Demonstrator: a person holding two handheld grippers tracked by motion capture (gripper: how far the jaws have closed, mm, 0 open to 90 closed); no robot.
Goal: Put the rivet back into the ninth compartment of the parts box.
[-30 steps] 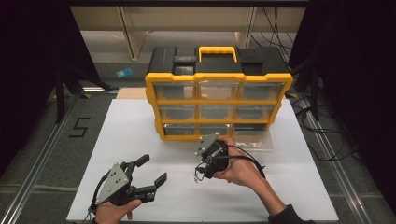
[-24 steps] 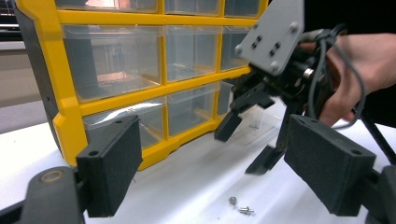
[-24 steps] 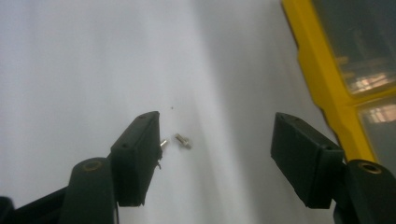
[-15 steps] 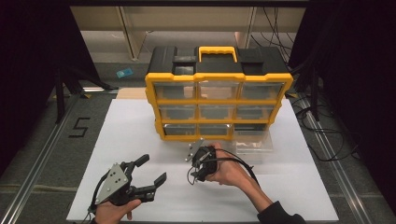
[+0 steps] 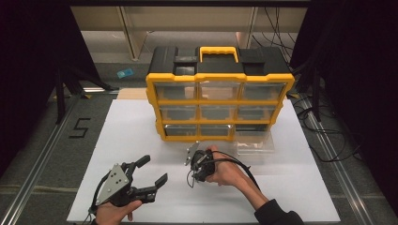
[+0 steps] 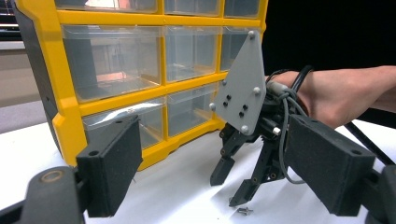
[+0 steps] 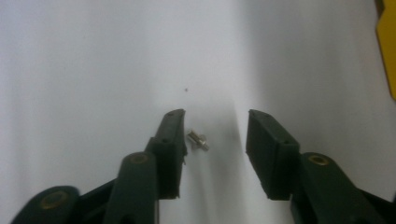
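One white board (image 5: 141, 136) on grey floor (image 5: 42, 154).

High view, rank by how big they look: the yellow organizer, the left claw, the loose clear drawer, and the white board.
1. white board
2. yellow organizer
3. left claw and loose clear drawer look about alike; the claw sits nearer the camera, so I won't rank them.

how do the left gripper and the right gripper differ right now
The left gripper lies nearly level, off to the side, with nothing between its jaws; the right gripper points down at the white table, its jaws astride a small screw. The right jaws have just been closing and stand narrower than the left's. Both are hand-held, with black jaws.
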